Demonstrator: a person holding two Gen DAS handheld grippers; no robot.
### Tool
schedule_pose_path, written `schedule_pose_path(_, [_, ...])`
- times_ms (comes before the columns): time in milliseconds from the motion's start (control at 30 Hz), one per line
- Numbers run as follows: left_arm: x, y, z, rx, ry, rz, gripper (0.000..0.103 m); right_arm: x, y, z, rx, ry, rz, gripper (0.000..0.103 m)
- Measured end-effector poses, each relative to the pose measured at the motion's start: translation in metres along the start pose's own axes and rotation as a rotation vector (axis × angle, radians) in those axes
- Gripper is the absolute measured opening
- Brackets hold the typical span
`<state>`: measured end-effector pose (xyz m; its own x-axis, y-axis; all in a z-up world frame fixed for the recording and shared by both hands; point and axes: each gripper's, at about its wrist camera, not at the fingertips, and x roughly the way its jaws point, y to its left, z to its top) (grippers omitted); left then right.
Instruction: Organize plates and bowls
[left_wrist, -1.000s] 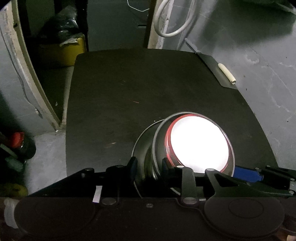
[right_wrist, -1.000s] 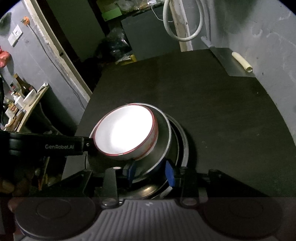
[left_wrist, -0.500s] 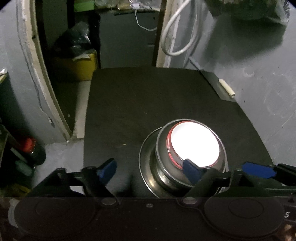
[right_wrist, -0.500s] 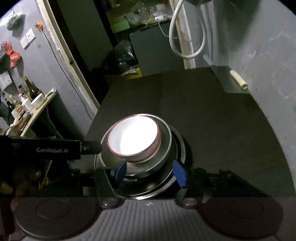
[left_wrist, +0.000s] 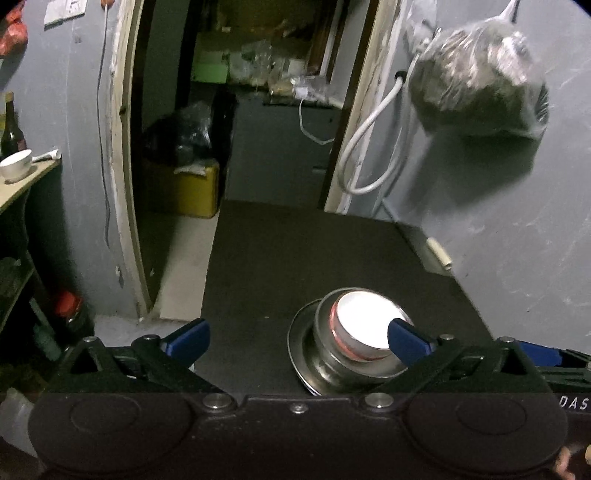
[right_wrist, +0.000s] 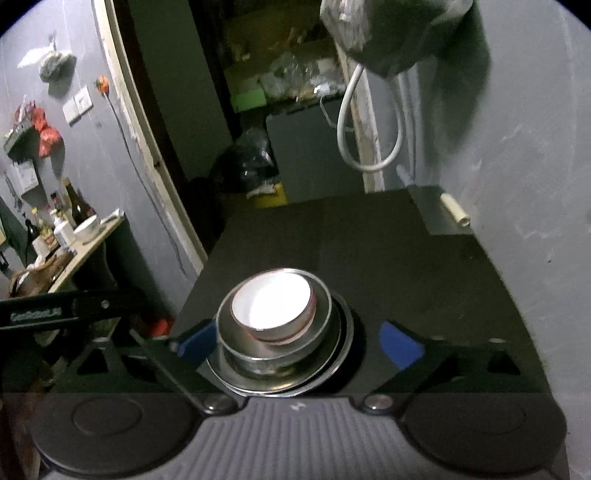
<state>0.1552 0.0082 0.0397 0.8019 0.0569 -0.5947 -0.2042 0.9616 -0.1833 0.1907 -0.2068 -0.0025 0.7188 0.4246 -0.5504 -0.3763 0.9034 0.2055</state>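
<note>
Black table (left_wrist: 295, 266): bare apart from one nested stack near its near edge. Steel plate (left_wrist: 303, 350) at the bottom, steel bowl (left_wrist: 325, 332) on it, white red-rimmed bowl (left_wrist: 364, 328) seated inside.

Left gripper (left_wrist: 295, 338) and right gripper (right_wrist: 299, 341): jaws opening, spread wide, nothing held; the stack shows between the right gripper's fingers, untouched.

Risk: the white bowl looks slightly tilted in the steel one, so a finger clipping the rim could shift or topple the stack.

Versus a second earlier: both grippers clamped the stack's rims; now released, backed off and higher, with more of the room in view.
</note>
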Motion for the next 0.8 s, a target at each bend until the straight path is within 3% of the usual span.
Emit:
schedule_pose_path(400, [-0.045,0.024,-0.031,0.014,-0.021,-0.056,0.102,-0.047,0.033,-0.032,-0.004,-0.025,-0.112,0.103])
schedule_pose_path(800, [-0.097,0.042,-0.098,0.056,0.025,-0.116,0.102,-0.112,0.084,-0.091,-0.045,-0.008,-0.201,0.103])
